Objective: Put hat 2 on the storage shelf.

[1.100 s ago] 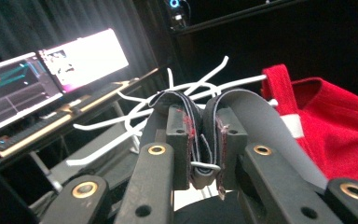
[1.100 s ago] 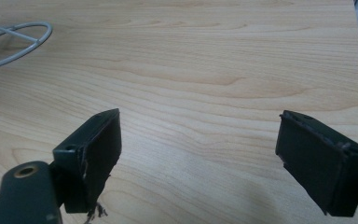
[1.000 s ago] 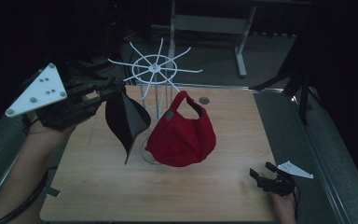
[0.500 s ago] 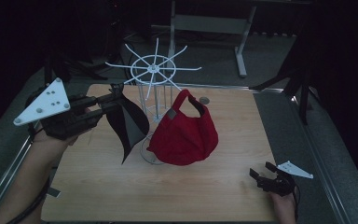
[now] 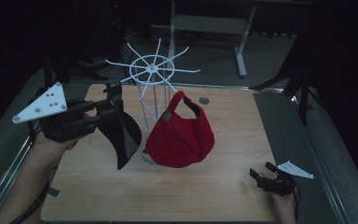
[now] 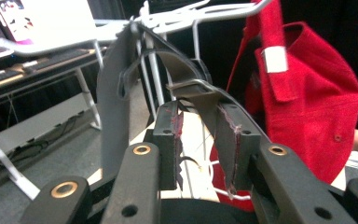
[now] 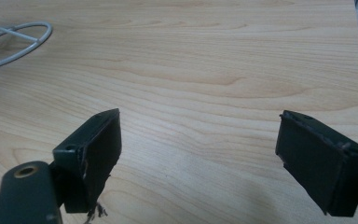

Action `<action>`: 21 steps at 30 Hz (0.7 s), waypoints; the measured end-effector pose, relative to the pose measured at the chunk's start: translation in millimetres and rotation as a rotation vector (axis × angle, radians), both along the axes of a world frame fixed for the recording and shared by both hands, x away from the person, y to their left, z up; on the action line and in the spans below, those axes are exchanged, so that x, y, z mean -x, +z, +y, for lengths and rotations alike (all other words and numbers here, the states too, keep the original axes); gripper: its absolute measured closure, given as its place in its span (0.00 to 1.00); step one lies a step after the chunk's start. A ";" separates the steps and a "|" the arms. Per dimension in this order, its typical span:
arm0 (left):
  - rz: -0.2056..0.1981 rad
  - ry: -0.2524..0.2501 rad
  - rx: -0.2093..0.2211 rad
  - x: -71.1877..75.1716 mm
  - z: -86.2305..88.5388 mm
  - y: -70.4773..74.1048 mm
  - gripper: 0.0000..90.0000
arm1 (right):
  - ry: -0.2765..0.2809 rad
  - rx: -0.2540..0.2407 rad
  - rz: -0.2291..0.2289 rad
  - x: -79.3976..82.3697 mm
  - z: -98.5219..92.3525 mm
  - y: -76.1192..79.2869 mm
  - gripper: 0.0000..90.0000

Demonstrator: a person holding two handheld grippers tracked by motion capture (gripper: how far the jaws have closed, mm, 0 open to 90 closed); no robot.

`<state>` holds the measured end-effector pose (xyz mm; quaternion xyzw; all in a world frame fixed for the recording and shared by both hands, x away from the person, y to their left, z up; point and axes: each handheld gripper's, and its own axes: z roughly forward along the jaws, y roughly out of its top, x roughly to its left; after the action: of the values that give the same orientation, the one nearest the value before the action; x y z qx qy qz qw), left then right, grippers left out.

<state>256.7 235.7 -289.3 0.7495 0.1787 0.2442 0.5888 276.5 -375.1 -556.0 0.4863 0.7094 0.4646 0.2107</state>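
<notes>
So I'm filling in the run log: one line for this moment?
left hand-held gripper: jaws just opening, black cap's strap between them | black cap and red cap hang on white rack | right hand-held gripper: open over table

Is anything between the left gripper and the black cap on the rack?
Nothing visible: the left gripper is already at the black cap, its strap lying across the jaws, which have just been opening. The red cap hangs beside it.
</notes>
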 end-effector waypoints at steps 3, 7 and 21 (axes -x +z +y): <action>0.018 -0.001 0.007 0.2 4.3 -7.4 0.79 | 0.000 -0.001 0.000 0.0 0.0 0.0 0.16; 0.030 -0.002 0.013 3.4 9.0 -16.5 0.79 | 0.001 0.001 0.000 0.0 0.1 0.0 0.16; 0.085 0.008 0.009 12.6 22.4 -52.3 0.79 | -0.001 0.000 -0.001 0.1 0.0 0.0 0.16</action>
<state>244.2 258.1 -341.6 0.7559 0.2076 0.2137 0.5829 276.4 -375.1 -556.0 0.4867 0.7089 0.4647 0.2111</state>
